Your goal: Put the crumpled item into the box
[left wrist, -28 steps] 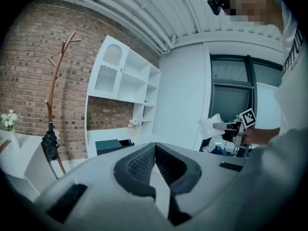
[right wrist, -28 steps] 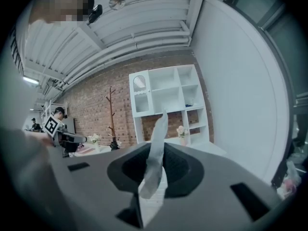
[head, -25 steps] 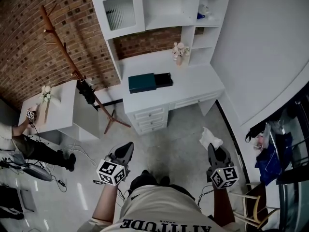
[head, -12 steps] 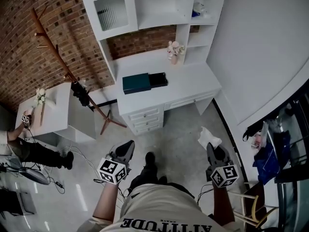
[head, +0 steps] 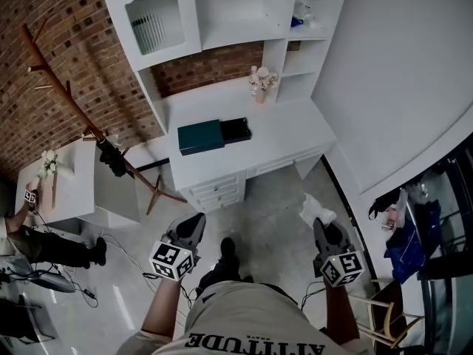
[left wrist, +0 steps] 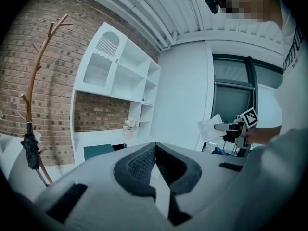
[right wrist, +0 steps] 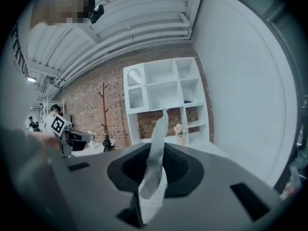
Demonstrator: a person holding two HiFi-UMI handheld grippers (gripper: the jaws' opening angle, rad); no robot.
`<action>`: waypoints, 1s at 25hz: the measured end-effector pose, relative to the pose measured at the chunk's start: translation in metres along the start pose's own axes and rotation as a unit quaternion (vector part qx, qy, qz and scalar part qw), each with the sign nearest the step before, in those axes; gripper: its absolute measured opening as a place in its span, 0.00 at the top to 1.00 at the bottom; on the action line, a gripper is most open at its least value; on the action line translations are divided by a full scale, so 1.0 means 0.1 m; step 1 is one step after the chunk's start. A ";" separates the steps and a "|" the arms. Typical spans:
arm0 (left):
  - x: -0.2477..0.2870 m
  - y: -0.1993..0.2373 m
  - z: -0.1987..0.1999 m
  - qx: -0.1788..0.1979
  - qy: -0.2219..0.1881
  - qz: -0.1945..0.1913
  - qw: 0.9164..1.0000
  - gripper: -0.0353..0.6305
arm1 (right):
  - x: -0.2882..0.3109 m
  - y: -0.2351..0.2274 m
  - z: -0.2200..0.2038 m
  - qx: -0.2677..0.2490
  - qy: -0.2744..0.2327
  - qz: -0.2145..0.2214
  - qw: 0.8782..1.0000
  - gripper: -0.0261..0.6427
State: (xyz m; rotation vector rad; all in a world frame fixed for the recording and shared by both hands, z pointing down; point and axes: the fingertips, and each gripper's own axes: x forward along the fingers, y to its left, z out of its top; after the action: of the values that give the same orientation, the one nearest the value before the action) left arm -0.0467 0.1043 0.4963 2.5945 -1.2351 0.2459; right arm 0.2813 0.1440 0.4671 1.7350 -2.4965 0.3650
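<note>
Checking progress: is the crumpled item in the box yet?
Out. The white crumpled item is pinched in the right gripper, while the box sits far off on the desk.

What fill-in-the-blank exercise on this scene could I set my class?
The right gripper is shut on the crumpled item, whose colour is ___.
The left gripper holds ___.
The dark box lies on the white ___.
The wall behind the coat rack is ___.
Missing words: white; nothing; desk; brick.

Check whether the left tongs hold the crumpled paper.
No, the left tongs are shut and empty; the crumpled paper is pinched in the right tongs.
</note>
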 end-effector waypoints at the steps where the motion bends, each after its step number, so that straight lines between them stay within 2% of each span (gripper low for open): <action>1: 0.07 0.07 0.02 0.001 0.002 -0.002 1.000 0.91 | 0.08 -0.01 0.01 0.000 0.002 -0.002 1.000 0.85; 9: 0.60 0.70 0.18 0.005 0.017 -0.020 1.000 0.91 | 0.79 -0.05 0.12 -0.005 0.023 -0.014 1.000 0.85; 17: 1.04 1.37 0.32 0.025 0.022 -0.049 0.998 0.91 | 1.53 0.07 0.20 -0.002 0.032 -0.025 0.999 0.85; 25: 1.24 1.76 0.42 0.019 0.019 -0.058 0.998 0.91 | 1.97 0.21 0.28 -0.013 0.045 -0.023 0.999 0.85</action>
State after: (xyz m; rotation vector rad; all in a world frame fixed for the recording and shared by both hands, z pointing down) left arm -0.1046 -0.1060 0.5157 2.6709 -1.0721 0.2976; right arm 0.1939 -0.0362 0.4761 1.7244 -2.3849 0.3965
